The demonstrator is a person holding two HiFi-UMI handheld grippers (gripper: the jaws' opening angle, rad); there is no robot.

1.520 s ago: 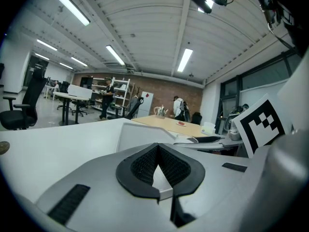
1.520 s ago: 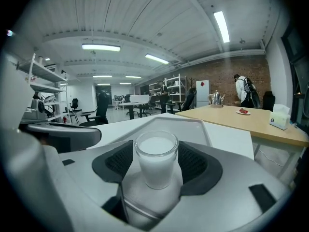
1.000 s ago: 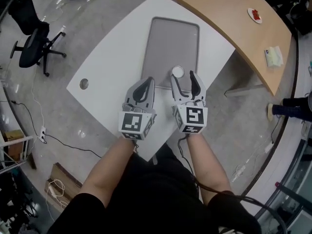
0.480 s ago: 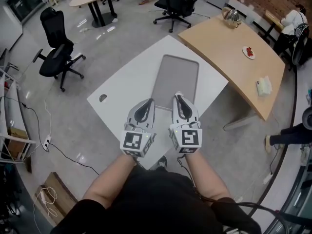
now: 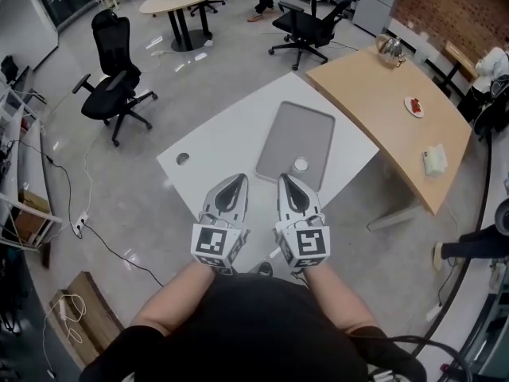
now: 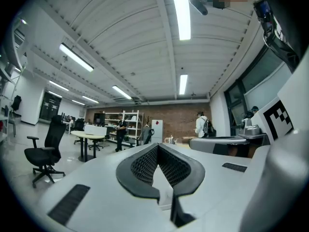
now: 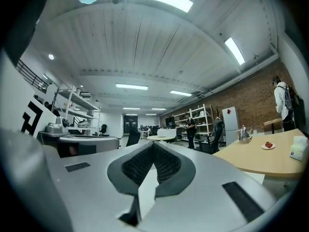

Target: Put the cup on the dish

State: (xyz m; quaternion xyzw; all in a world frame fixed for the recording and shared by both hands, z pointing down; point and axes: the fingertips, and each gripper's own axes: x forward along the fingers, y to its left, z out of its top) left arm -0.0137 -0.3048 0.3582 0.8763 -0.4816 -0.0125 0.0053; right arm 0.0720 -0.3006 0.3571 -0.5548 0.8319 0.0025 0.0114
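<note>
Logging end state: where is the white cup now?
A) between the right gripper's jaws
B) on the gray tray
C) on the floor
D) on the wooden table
B: the head view shows the cup standing on the gray tray near its near edge, while the right gripper is shut, empty and apart from it.

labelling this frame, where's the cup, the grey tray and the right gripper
cup [image 5: 301, 165]: head view, its open white top
grey tray [image 5: 296, 130]: head view, bare middle of its surface
right gripper [image 5: 285, 180]: head view, tips of its shut fingers
</note>
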